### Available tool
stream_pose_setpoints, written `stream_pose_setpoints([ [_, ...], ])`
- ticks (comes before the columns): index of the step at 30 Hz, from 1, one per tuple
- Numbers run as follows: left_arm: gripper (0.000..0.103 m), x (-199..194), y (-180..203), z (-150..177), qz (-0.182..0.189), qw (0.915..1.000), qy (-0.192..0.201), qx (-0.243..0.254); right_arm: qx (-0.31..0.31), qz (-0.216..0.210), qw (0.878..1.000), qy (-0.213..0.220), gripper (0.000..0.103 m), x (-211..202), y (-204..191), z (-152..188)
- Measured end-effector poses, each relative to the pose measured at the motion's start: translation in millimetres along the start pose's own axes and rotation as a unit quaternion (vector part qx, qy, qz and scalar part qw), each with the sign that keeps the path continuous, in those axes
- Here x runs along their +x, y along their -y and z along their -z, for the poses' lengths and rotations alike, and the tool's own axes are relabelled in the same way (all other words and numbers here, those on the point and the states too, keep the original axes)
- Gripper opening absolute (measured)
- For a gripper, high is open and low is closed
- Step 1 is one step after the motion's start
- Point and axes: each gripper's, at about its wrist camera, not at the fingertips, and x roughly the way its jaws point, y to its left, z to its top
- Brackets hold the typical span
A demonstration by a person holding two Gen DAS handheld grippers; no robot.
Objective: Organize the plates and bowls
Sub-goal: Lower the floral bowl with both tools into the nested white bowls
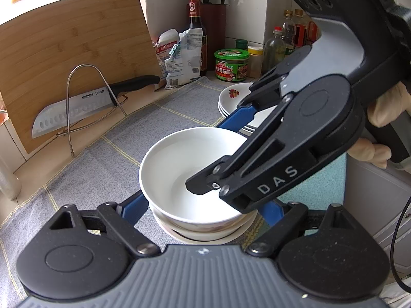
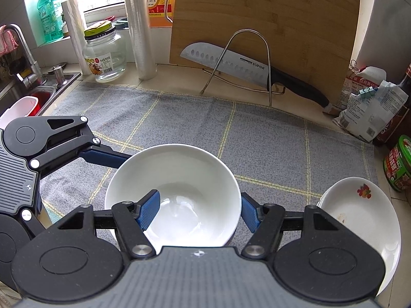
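A white bowl [image 1: 179, 169] [image 2: 185, 174] sits on top of a stack of bowls [image 1: 205, 233] on the grey checked cloth [image 2: 269, 138]. My right gripper [image 2: 199, 208] [image 1: 208, 156] reaches in from the right, held by a gloved hand [image 1: 385, 107]. It has one finger inside the bowl and the other outside its wall, shut on it. My left gripper [image 1: 203, 205] straddles the stack from the near side. Its blue fingers [image 1: 133, 205] [image 2: 102, 154] lie against the sides just under the top bowl's rim, with their tips hidden. A stack of white plates [image 1: 231, 97] [image 2: 359, 213] with a fruit print sits to the right.
A bamboo cutting board [image 2: 269, 20] leans on the back wall behind a wire rack holding a large knife [image 2: 231, 61]. Jars, bottles and bags [image 1: 231, 64] crowd the right corner. A glass jar [image 2: 105, 51], rolls of film and a sink [image 2: 38, 92] are at the left.
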Motion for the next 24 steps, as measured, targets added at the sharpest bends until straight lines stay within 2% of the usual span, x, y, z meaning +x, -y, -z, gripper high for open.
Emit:
stream_pose_setpoints([
  [21,0.091,0.1,-0.2,-0.3,0.003,1.0000,0.001,0.003,0.001,0.002,1.000,0.003,0.072,0.4,-0.2,1.5],
  [24,0.092,0.1,1.2,-0.6,0.002,1.0000,0.004,0.005,0.001,0.002,1.000,0.008,0.076,-0.4,-0.9,2.4],
])
